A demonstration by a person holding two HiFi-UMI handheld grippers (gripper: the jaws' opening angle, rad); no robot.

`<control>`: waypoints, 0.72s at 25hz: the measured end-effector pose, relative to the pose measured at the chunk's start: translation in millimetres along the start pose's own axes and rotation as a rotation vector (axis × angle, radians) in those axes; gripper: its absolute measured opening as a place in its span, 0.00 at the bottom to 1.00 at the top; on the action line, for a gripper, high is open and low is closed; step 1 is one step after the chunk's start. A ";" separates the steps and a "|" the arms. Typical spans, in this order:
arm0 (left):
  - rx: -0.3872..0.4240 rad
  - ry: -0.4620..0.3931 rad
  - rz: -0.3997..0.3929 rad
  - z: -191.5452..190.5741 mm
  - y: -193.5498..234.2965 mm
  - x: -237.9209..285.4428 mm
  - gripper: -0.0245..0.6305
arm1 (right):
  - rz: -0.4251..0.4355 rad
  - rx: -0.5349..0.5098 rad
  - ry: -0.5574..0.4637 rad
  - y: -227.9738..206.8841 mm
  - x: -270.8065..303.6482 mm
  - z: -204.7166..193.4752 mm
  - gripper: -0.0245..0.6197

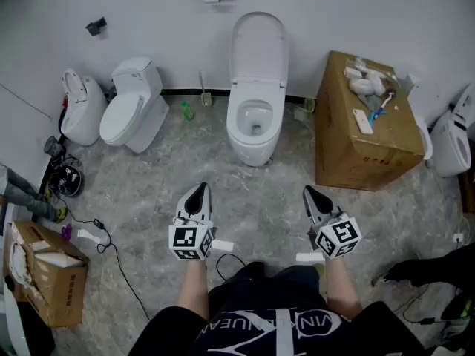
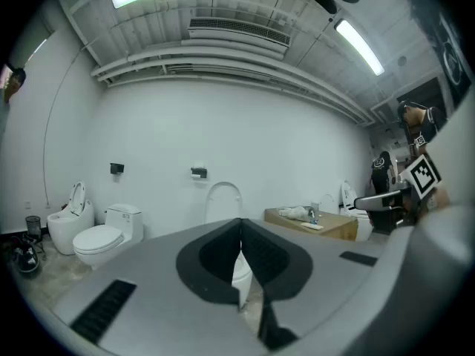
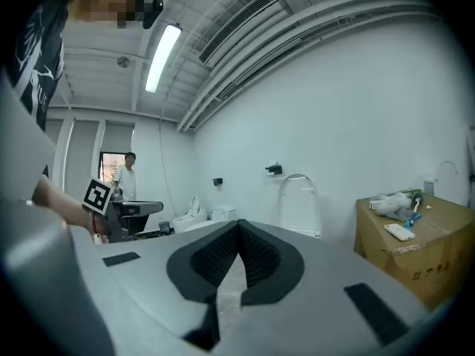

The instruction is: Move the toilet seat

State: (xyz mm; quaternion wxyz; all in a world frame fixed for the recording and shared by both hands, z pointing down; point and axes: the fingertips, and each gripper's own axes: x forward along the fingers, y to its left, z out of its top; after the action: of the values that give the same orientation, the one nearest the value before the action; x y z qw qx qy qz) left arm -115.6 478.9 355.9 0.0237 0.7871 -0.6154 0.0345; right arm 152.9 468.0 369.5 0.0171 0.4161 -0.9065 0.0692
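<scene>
With the left gripper (image 1: 199,191) and right gripper (image 1: 309,194) both closed and empty, well short of the middle toilet (image 1: 255,136), whose toilet seat (image 1: 257,47) stands raised against the wall (image 1: 171,21), advance squarely, open one gripper, and grip the seat's free edge before lowering it slowly.

Glossy white ceramic toilet (image 1: 257,87), matt cardboard box (image 1: 349,154), mottled stone floor (image 1: 148,191).
</scene>
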 end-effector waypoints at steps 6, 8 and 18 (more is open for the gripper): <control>-0.008 0.009 0.001 -3.2 3.3 3.5 0.04 | -0.006 0.007 0.010 -1.8 3.1 -1.4 0.05; -0.011 0.012 0.002 -5.4 5.3 3.3 0.04 | -0.007 0.009 0.016 -1.6 3.6 -4.3 0.05; -0.068 0.000 -0.058 -16.2 8.5 10.0 0.05 | -0.036 0.076 0.030 1.9 0.4 -15.6 0.22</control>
State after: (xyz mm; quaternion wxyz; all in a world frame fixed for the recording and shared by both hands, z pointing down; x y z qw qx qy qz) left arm -121.9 468.5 372.8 0.0512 0.8034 -0.5931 0.0127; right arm 150.7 471.2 384.8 0.0159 0.4318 -0.8951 0.1095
